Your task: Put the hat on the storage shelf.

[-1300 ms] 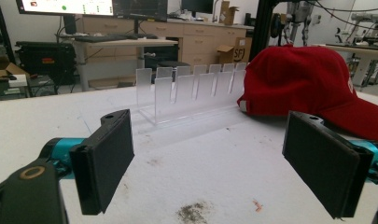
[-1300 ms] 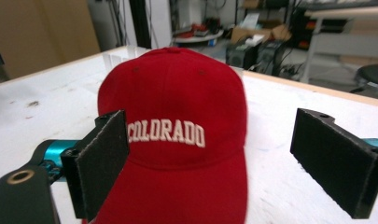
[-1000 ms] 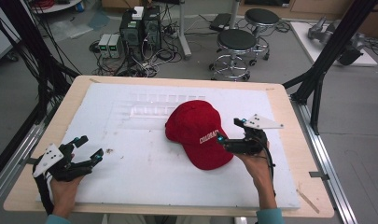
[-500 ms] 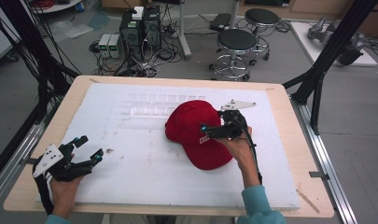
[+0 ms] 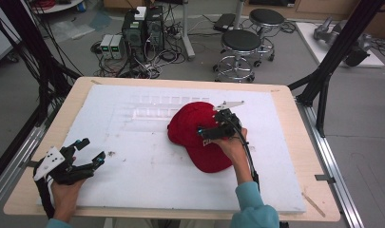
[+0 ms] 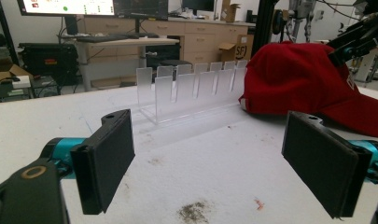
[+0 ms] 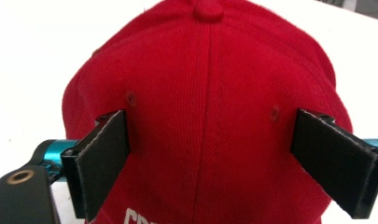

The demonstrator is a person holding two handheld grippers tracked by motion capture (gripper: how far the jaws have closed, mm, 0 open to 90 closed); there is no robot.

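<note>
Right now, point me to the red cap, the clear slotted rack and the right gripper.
red cap (image 5: 195, 124), high view, on the crown left of the gripper.
clear slotted rack (image 6: 196, 86), left gripper view, on a front upright divider.
right gripper (image 7: 210, 163), right gripper view, midway between its fingertips, over the cap.

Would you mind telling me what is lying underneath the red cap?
The red cap rests directly on the white foam sheet covering the table. Its crown hides whatever is beneath it, so I cannot tell whether anything lies under it.

red cap (image 7: 210, 116) | white lettering cut off by bottom edge, unreadable
</note>
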